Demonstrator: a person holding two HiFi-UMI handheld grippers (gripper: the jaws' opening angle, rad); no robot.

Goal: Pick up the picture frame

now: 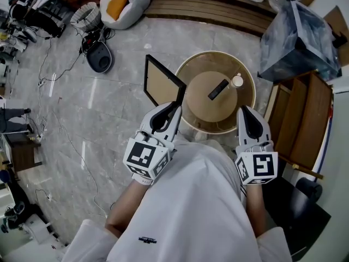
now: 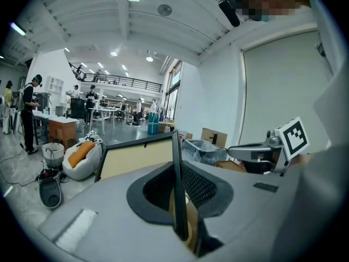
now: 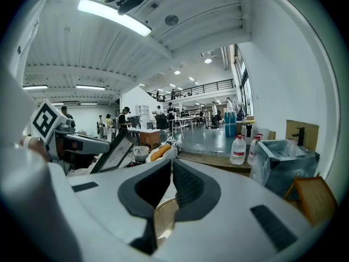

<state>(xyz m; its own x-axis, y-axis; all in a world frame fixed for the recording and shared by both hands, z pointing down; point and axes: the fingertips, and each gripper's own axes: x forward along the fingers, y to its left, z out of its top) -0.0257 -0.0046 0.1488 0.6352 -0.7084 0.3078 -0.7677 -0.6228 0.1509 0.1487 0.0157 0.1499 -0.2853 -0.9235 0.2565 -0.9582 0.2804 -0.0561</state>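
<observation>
The picture frame (image 1: 161, 83), thin black border around a tan panel, hangs tilted on edge above the floor, left of the round wooden table (image 1: 192, 64). My left gripper (image 1: 175, 107) is shut on its near right edge. In the left gripper view that black edge (image 2: 178, 184) stands upright between the pads, with the tan panel (image 2: 136, 158) spreading to the left. My right gripper (image 1: 241, 109) hovers over the table's near right rim, shut with nothing in it, its pads meeting in the right gripper view (image 3: 170, 171). The frame (image 3: 112, 152) also shows there at the left.
On the table's raised centre lie a black remote (image 1: 218, 89) and a small white cup (image 1: 236, 81). A wooden crate (image 1: 305, 119) and a plastic-wrapped box (image 1: 297, 37) stand to the right. Wooden steps (image 1: 207, 7), bags (image 1: 122, 1) and floor cables (image 1: 49, 64) lie beyond.
</observation>
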